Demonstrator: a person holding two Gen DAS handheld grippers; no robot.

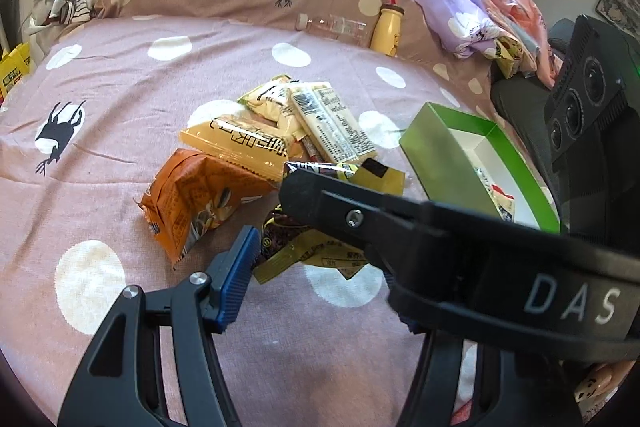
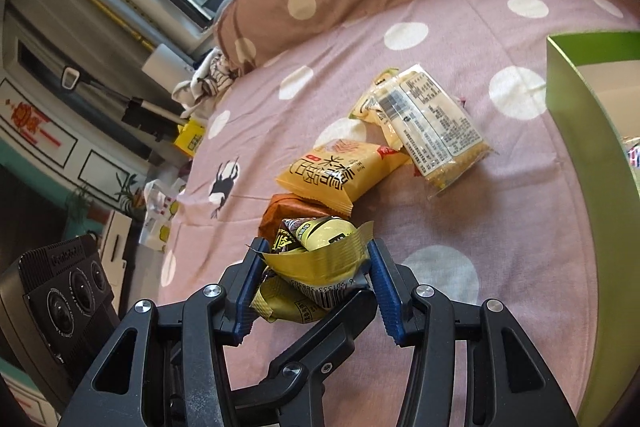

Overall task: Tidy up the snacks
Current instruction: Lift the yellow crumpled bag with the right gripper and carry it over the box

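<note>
With my right gripper [image 2: 316, 279] pinching the gold-and-black snack packet [image 2: 320, 263] just above the bedspread [image 2: 500, 227] beside the pile, and my left gripper [image 1: 312, 259] spread wide and empty, I judge the next move is carrying it rightward into the green box [image 2: 580, 131].

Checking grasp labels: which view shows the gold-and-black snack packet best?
Right wrist. The gold-and-black snack packet sits centred between the right gripper's blue pads, crumpled, barcode visible. In the left wrist view the packet is largely hidden behind the right gripper's black body; only scraps of foil show.
</note>
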